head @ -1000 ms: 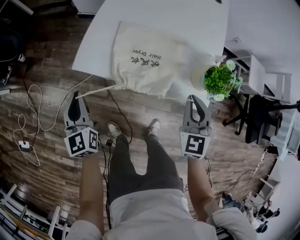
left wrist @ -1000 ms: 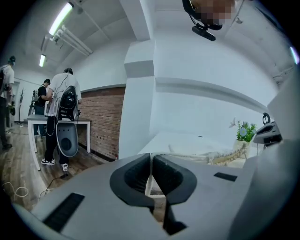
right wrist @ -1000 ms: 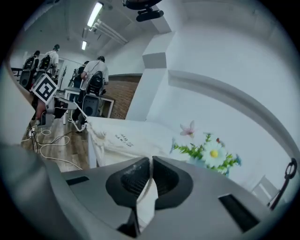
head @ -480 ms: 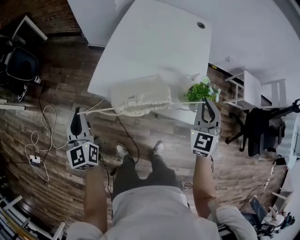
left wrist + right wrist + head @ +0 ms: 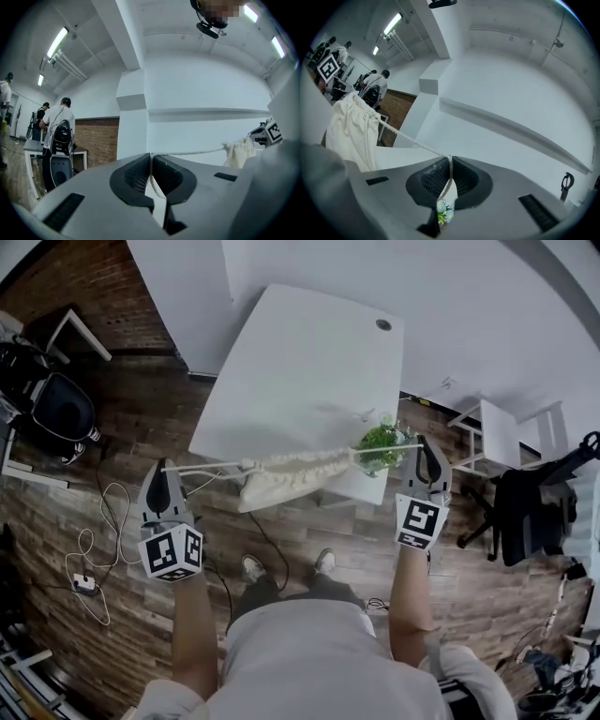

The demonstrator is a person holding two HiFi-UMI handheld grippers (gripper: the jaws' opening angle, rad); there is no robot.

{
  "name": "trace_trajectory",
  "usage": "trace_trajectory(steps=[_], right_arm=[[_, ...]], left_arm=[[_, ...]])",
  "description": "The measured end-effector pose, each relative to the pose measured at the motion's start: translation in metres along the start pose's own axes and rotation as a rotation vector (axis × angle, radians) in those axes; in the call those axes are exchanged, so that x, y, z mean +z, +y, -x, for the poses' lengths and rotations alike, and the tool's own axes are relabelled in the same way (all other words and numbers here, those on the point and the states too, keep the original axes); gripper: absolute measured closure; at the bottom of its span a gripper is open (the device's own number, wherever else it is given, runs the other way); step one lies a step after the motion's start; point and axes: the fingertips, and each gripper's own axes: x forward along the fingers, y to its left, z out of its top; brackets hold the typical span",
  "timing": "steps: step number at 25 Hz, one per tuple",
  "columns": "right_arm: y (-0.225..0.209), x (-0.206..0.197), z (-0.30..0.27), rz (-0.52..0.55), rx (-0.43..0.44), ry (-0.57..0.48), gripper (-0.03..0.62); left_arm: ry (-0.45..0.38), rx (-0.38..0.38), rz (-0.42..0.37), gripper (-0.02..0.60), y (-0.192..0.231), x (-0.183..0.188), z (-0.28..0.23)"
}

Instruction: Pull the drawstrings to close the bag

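Note:
A cream cloth bag (image 5: 286,479) hangs in the air over the front edge of the white table (image 5: 300,362), its mouth gathered tight. Two taut white drawstrings run sideways out of it. My left gripper (image 5: 166,469) is shut on the left drawstring (image 5: 206,467). My right gripper (image 5: 427,442) is shut on the right drawstring (image 5: 398,445). In the left gripper view the cord (image 5: 187,152) leaves the shut jaws toward the bag (image 5: 239,150). In the right gripper view the cord (image 5: 412,139) runs from the shut jaws to the bag (image 5: 349,129).
A small potted plant (image 5: 380,441) stands on the table's near right corner, just behind the right drawstring. A dark chair (image 5: 61,413) stands at the left and another (image 5: 530,512) at the right. Cables (image 5: 98,540) lie on the wooden floor. People (image 5: 58,126) stand far off.
Both grippers have moved apart and upward. The bag, which lay flat on the table, now hangs between them with its mouth cinched and the strings taut.

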Motion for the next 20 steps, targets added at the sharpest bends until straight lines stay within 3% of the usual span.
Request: trace_trajectory(steps=[6, 15, 18, 20], right_arm=[[-0.039, 0.018, 0.017, -0.034, -0.045, -0.041, 0.556], [-0.05, 0.018, 0.027, -0.165, -0.008, -0.093, 0.556], [-0.049, 0.016, 0.034, -0.161, -0.006, -0.084, 0.556], [-0.049, 0.014, 0.035, -0.16, -0.004, -0.078, 0.556]], left_arm=[[-0.036, 0.029, -0.011, 0.56, 0.006, 0.028, 0.016], [-0.04, 0.132, 0.001, 0.56, 0.041, 0.036, 0.033], [-0.035, 0.162, -0.041, 0.56, 0.051, 0.037, 0.046], [-0.024, 0.188, -0.116, 0.56, 0.055, 0.037, 0.052]])
